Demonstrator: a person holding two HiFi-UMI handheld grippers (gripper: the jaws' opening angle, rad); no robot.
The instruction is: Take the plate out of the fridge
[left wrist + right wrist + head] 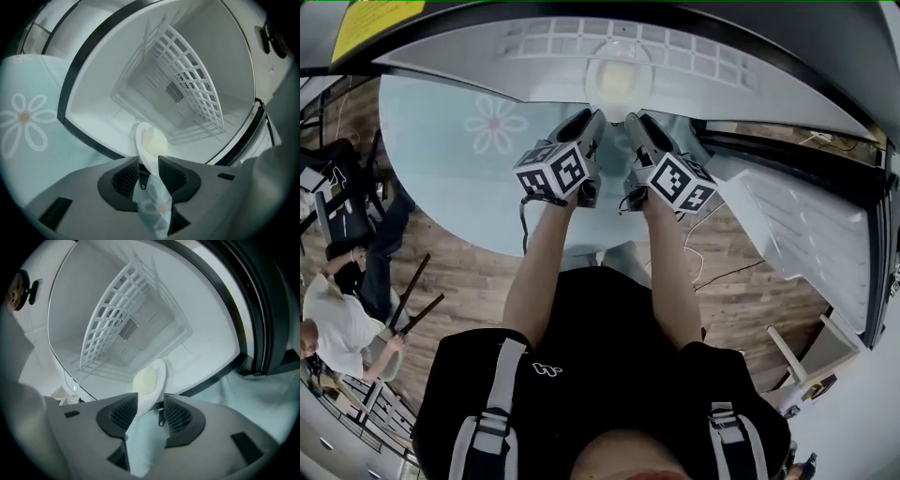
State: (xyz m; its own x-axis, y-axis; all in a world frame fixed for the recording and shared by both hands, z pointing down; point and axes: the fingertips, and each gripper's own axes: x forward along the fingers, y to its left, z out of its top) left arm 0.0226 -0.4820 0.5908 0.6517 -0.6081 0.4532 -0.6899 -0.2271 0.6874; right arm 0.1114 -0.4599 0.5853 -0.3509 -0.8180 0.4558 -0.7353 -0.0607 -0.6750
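- Head view: a small white plate [619, 80] lies at the front edge of the fridge [722, 80] floor, where that edge meets the table [450, 169] under its pale flowered cloth. The left tool [595, 117] and right tool [633, 120] point at the plate's near rim, side by side.
- Left gripper view: the left tool [149, 164] has its jaws apart. The plate [152, 143] has its rim between them, and it looks unclamped. A wire rack [197, 93] sits deeper in the fridge.
- Right gripper view: the right tool [151, 401] has its jaws wide apart around the rim of the plate [149, 378], with a clear gap on one side.
- Handling: the plate looks stiff, light and smooth. It is probably slippery and would likely break if dropped. The near rim is the best place to pinch, with one tool on each side, keeping the plate level.
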